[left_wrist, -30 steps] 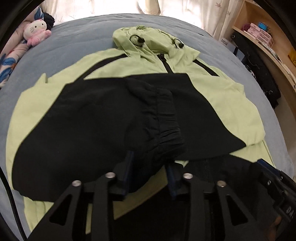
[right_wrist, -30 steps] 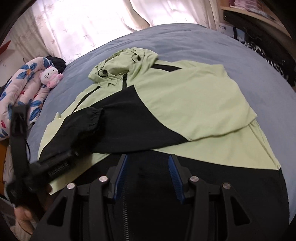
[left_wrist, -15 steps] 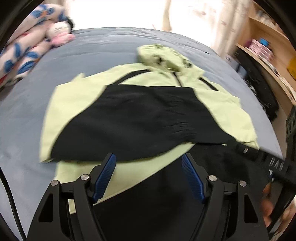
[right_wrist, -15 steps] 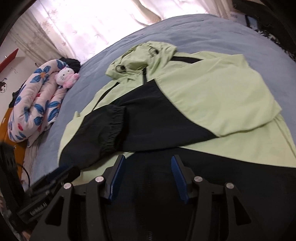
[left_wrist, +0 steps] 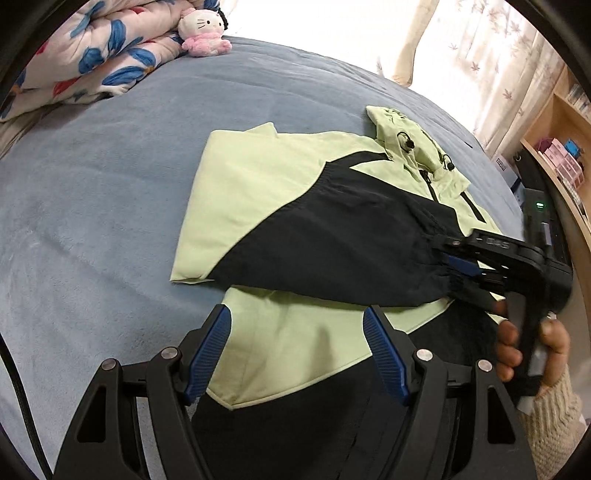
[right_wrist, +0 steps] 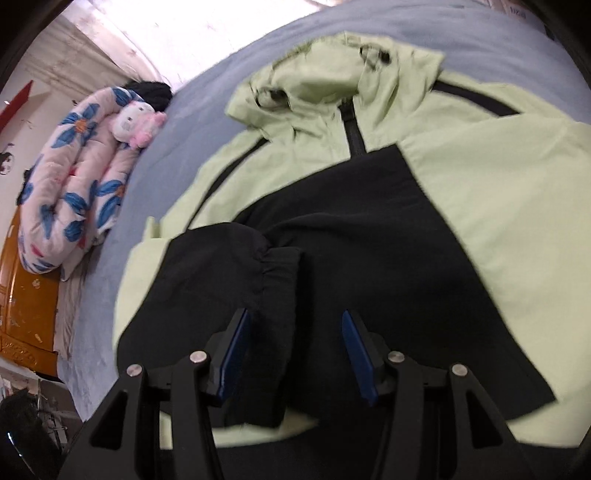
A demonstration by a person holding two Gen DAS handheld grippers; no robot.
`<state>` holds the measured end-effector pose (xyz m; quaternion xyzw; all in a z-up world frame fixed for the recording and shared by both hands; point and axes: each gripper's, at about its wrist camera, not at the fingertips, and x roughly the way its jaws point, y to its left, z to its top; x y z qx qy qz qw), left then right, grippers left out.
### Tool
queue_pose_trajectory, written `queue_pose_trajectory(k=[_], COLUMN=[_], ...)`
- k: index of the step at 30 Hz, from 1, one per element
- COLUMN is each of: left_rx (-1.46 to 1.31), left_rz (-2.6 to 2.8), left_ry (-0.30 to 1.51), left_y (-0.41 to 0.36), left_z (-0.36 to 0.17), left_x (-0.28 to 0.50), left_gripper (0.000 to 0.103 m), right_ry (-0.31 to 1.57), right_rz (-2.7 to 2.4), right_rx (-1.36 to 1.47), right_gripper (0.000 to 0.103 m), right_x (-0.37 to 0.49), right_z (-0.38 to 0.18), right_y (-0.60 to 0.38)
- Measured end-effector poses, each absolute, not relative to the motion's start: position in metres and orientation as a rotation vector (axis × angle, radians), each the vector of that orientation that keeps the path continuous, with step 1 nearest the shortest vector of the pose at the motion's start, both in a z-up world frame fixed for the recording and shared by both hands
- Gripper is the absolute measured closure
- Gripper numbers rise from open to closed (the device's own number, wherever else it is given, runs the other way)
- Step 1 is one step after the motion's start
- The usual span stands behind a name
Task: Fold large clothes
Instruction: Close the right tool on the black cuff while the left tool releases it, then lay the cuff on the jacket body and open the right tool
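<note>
Blue-grey bedding covers a wide bed, with a flowered quilt and a small pink plush toy pushed to its far corner and shelves along the right. Laid flat in the middle is the jacket — pale green with black panels, hood away from the person, both sleeves crossed over the chest.

The left hand-held gripper hovers over the green hem area with its jaws wide apart and nothing between them; they have just been opening. The right hand-held gripper has its jaws part open and lately widening a little, with the gathered black cuff of a sleeve lying between the pads. The blur and the dark cloth leave it unclear whether they pinch it, so I cannot tell if it is clamped.

Judging by the sheen and the soft creases, the jacket is light, thin and rather slippery — it will slide on itself and sag once lifted. The elastic cuff and the doubled hem corners look like the surest holds, since bunched cloth gives the pads something to bite.
</note>
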<state>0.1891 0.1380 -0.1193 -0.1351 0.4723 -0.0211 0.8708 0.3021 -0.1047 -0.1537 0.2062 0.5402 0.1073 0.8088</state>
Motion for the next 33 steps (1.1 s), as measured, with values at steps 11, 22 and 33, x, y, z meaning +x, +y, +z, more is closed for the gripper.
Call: queue_pose_trajectory(k=[11,22,33], left_rx=[-0.290,-0.264,-0.213], left_rz=[-0.040,-0.041,-0.103], left_ry=[0.968,0.949,1.060], left_y=[0.139,0.136,0.113], left_z=[-0.115,-0.110,-0.131], left_x=[0.191,0.206,0.255], left_gripper=[0.030,0.031,0.031], right_ry=[0.874,0.885,0.884], right_rz=[0.299,-0.004,-0.021], right_rx=[0.312,0.276,0.277], right_gripper=[0.080,0.080,0.080], right_x=[0.279,0.265,0.262], right_z=[-0.049,-0.059,-0.077], right_y=[-0.102,-0.211,-0.227])
